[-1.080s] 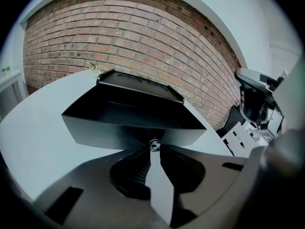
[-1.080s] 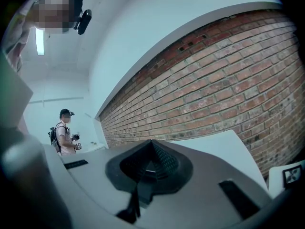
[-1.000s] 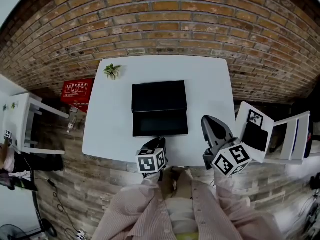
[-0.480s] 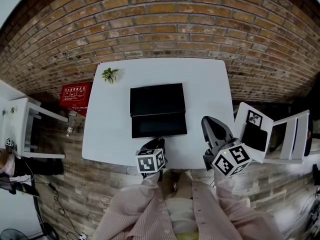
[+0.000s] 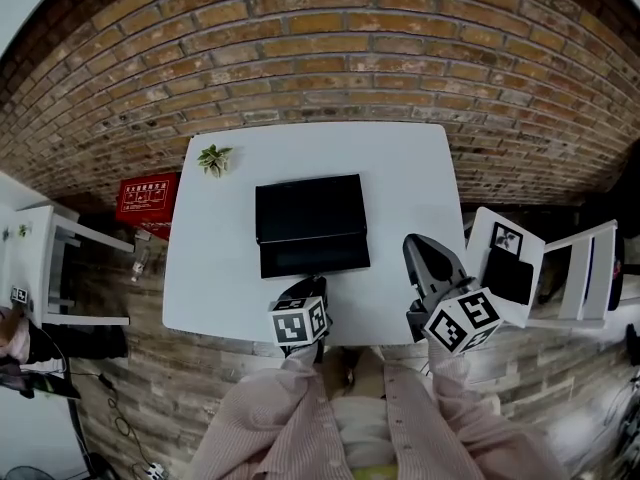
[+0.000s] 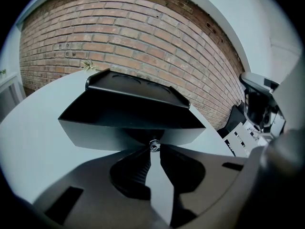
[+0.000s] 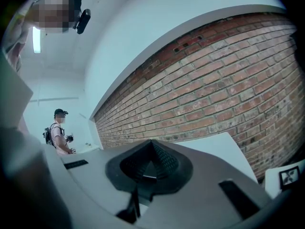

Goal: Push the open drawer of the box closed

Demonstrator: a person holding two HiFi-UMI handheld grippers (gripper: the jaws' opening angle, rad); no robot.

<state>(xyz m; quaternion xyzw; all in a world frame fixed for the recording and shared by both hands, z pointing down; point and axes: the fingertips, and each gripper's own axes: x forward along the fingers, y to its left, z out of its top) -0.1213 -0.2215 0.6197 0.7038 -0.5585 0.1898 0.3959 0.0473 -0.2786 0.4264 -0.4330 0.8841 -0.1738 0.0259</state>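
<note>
A black box (image 5: 308, 208) lies in the middle of the white table (image 5: 410, 168), its drawer (image 5: 314, 256) pulled out toward me. In the left gripper view the drawer's grey front (image 6: 95, 136) fills the middle, with a small metal knob (image 6: 153, 145) at its lower edge. My left gripper (image 5: 318, 280) is at the drawer front, its jaws (image 6: 153, 150) shut on that knob. My right gripper (image 5: 412, 240) hovers over the table's near right corner, apart from the box. Its jaws (image 7: 152, 142) are shut, hold nothing and point up at the brick wall.
A small potted plant (image 5: 213, 158) stands at the table's far left corner. A red case (image 5: 146, 195) and a white shelf (image 5: 40, 258) stand on the floor to the left, white boards with a marker (image 5: 505, 258) to the right. A person (image 7: 58, 132) stands far off.
The drawer has slid partway into the box and shows less of its inside. The left gripper stays at the drawer front. The right gripper has not moved.
</note>
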